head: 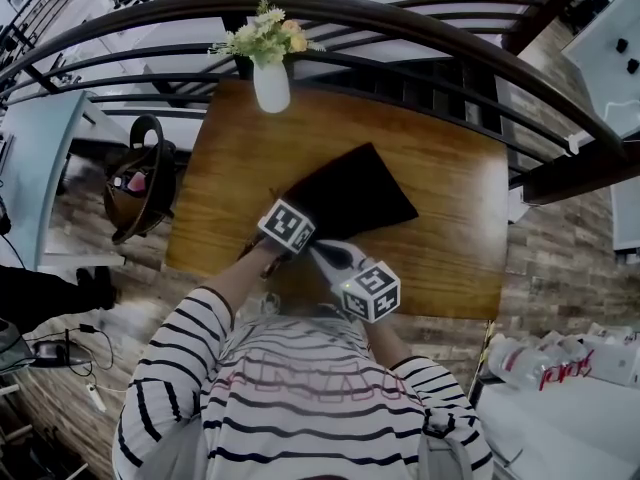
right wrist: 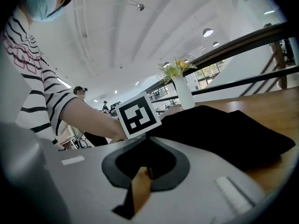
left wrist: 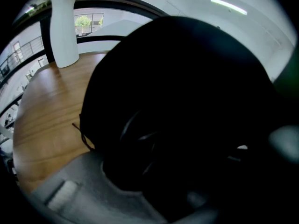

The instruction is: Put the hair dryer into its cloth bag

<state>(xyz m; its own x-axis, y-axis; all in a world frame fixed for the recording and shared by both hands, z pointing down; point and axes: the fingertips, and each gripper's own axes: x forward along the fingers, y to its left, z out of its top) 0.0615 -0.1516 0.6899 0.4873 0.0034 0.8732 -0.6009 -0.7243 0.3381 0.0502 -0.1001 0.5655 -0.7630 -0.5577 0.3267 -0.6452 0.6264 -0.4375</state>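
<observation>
head view, nearest first: left gripper [head: 289, 225] sits at the near corner of the black cloth bag [head: 360, 190]. its own view is filled with dark cloth bulging between partly parted jaws, so it reads as clamped on the bag's mouth. a thin drawstring [left wrist: 78, 130] dangles at the cloth's edge. right gripper [head: 325, 256] is just beside it, jaws closed together with the tips at the bag's near hem. can't tell if a thread of cloth is nipped there.

hair dryer: not clearly seen in any view. faint glossy curves in the dark of the left gripper view might be it at the mouth, can't confirm.

step looks like working the mouth of the bag. to do it well:
- hold the left pinch firm and lift the hem a little so the opening stands up
- have the right take the opposite hem or the string, not the same fold
- pull level along the wood so the bag doesn't bunch or slide toward the vase

wooden table [head: 450, 238] is bare apart from the bag. a white vase [head: 271, 86] with flowers [head: 265, 36] stands upright at its far edge, well apart from the bag. a dark curved railing [head: 420, 28] runs beyond it. plank floor [head: 570, 258] is to the right, in an open bright hall.
</observation>
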